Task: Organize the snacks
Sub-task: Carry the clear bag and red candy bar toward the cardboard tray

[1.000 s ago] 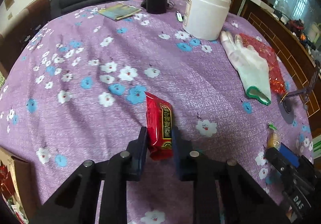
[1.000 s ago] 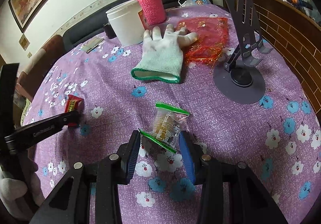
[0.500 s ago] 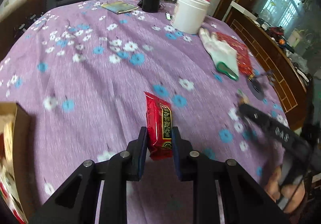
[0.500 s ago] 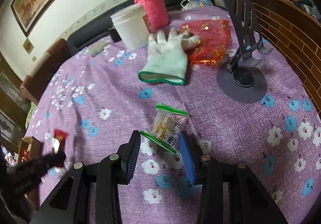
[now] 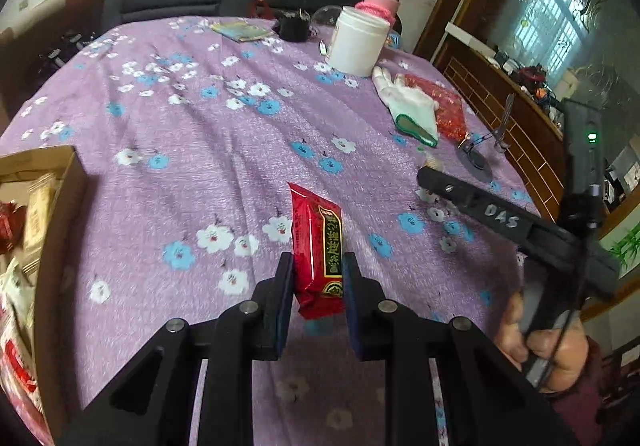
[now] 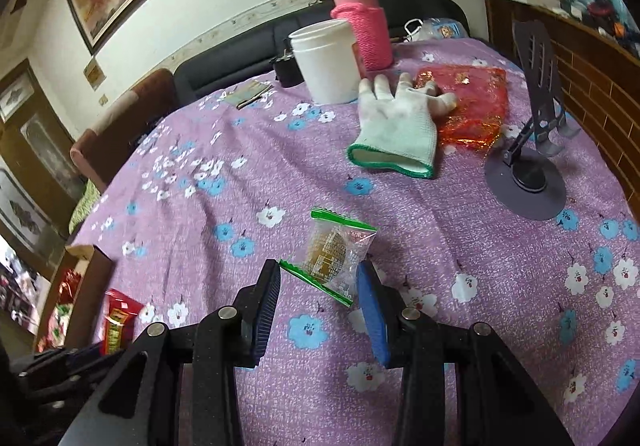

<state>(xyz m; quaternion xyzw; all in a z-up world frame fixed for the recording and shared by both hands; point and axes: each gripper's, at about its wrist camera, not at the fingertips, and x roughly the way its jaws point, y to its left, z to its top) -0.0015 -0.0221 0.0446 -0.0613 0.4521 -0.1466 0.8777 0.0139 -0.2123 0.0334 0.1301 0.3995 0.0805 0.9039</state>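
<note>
Two snack packets are being held above the purple flowered surface (image 5: 240, 150), one in each pair of tongs. At lower centre of the left wrist view, the left tongs (image 5: 318, 286) are gripping a red packet (image 5: 318, 246) narrowly by its lower end, so most of it is sticking up free; a jolt could be twisting it out of the pads. At lower centre of the right wrist view, the right tongs (image 6: 318, 286) are pinching a clear green-edged packet (image 6: 334, 256) at its crinkly rim only, a thin hold that may be slipping. A cardboard box (image 5: 60, 230) of snacks is sitting at the left edge of the left view; a careless approach could be striking its wall or dropping the packet short onto the cloth.
</note>
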